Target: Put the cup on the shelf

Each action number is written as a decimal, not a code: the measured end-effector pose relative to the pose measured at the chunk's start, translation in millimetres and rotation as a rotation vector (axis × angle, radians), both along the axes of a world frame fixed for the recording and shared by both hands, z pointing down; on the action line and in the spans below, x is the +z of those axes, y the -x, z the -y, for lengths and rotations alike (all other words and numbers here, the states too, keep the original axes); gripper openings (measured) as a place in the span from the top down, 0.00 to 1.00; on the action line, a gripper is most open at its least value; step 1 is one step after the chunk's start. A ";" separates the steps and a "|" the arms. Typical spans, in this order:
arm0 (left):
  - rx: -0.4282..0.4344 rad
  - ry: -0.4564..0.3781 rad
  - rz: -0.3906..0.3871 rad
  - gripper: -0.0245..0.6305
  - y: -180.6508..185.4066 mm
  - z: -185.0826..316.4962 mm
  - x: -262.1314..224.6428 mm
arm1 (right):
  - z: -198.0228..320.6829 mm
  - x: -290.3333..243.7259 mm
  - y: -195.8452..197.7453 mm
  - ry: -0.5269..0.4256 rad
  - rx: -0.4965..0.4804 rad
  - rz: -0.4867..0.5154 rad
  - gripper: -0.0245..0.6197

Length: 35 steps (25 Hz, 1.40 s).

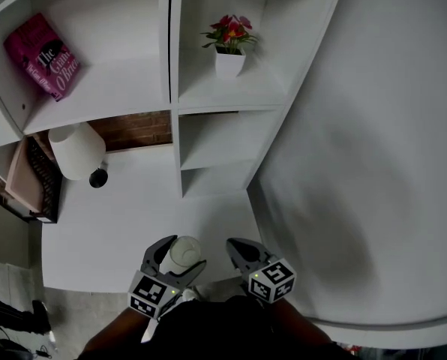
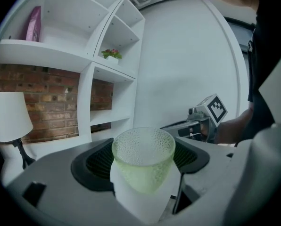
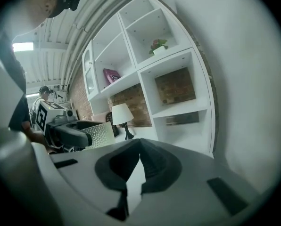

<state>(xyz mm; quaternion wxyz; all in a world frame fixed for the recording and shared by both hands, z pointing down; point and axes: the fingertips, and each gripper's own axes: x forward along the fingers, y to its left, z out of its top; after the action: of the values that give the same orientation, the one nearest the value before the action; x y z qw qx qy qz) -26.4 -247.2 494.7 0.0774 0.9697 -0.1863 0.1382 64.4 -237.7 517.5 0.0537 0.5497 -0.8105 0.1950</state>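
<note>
Our left gripper [image 1: 180, 258] has its jaws closed on the cup [image 2: 143, 158], a translucent, dimpled, greenish one. It is held in the air low in front of the shelf [image 1: 175, 88] and well apart from it, above the near part of the white desk [image 1: 133, 216]. We judge the main risk to be the grip: the pads clamp only the cup's lower body and its mouth tips back toward the camera, so a quick swing could let it rotate or slip. On the way up, a path drifting left of the shelf's middle upright could brush the lamp [image 1: 75, 150] standing under the left shelf board. A path further right could clip a board edge or nudge the flower pot [image 1: 229, 62]. Our right gripper [image 1: 238, 247], jaws pressed together on nothing, hangs just beside the left one and could bump it if both rise at once. As for the room, the shelf's left compartment holds 1 pink book [image 1: 43, 55], brick [image 1: 137, 130] shows behind the lamp, 2 compartments below the flower pot look bare, and a plain pale wall [image 1: 373, 163] runs to the shelf's right.
</note>
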 end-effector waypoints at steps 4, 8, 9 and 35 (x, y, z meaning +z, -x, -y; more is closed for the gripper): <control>0.011 0.014 0.001 0.38 -5.7 8.8 4.5 | 10.0 -2.4 -5.3 -0.002 0.002 -0.019 0.95; -0.001 0.017 0.006 0.38 -15.6 18.9 9.4 | 23.4 -2.6 -17.5 -0.013 -0.007 -0.025 0.95; -0.010 0.017 0.007 0.38 -17.8 21.1 10.0 | 26.7 -2.6 -20.9 -0.015 -0.013 -0.026 0.95; -0.213 -0.021 0.023 0.38 -70.3 69.5 -3.8 | 74.5 -20.7 -77.8 -0.077 -0.147 -0.015 0.95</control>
<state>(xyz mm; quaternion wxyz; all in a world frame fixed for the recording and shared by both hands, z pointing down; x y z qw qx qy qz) 43.9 -316.7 490.9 0.0793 0.9434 -0.2908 0.1381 142.2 -312.1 496.8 0.0529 0.4918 -0.8551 0.1551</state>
